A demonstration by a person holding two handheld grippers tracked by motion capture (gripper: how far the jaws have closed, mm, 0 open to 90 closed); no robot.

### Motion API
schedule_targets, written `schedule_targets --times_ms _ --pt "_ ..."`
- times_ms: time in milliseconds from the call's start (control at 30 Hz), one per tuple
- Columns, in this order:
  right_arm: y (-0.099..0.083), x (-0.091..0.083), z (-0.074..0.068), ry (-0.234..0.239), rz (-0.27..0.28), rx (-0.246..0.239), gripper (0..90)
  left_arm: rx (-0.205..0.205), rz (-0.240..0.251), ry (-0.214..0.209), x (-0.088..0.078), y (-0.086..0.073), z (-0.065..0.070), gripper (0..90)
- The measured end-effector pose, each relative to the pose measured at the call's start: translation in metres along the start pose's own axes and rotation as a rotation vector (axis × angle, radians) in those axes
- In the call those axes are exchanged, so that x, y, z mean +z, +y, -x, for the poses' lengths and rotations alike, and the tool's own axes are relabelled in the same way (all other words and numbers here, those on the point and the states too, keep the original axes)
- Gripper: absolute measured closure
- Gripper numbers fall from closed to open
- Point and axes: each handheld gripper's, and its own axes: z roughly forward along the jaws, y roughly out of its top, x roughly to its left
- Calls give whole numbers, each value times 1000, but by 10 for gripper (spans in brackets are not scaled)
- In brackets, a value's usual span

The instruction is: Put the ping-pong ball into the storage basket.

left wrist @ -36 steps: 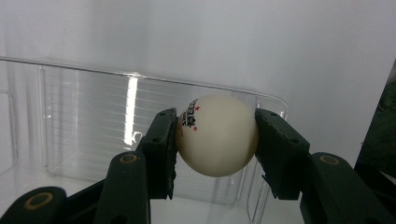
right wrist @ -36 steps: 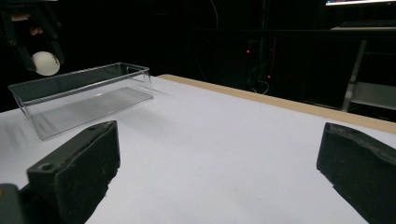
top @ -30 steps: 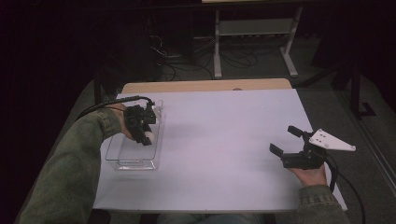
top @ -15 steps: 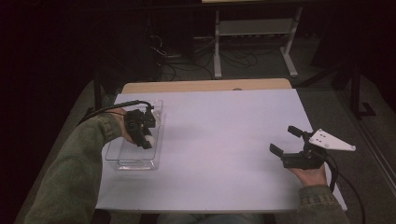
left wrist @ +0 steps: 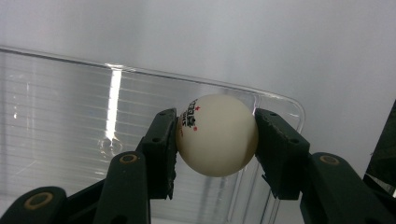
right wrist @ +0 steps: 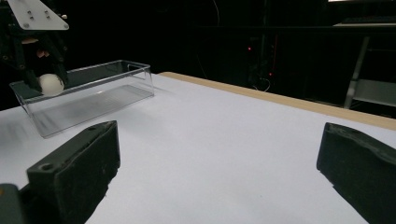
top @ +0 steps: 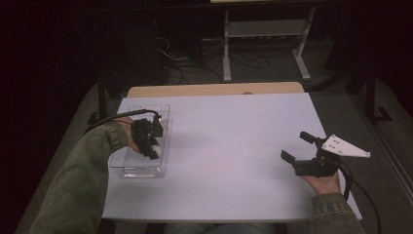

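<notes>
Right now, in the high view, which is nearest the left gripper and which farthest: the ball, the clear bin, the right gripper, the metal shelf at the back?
1. Ball: held between the left gripper's jaws.
2. Clear bin: directly beneath it, at the table's left.
3. Right gripper: across the table, near its right edge.
4. Metal shelf: off the table, on the floor behind.

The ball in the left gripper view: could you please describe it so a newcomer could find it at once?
Start at the white table and look to its left edge, where a clear plastic tray sits. Over the tray, the left claw pinches a small white ball with black and red print, the one round thing there.
</notes>
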Motion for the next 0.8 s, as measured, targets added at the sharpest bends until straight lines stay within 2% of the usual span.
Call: schedule_targets --times_ms 267,800 --pt "0 0 0 -1 -3 -3 0 -17 2 -13 8 -6 1 510" --pt "0 0 0 -2 -7 -3 0 -22 -4 -20 22 -11 -1 510"
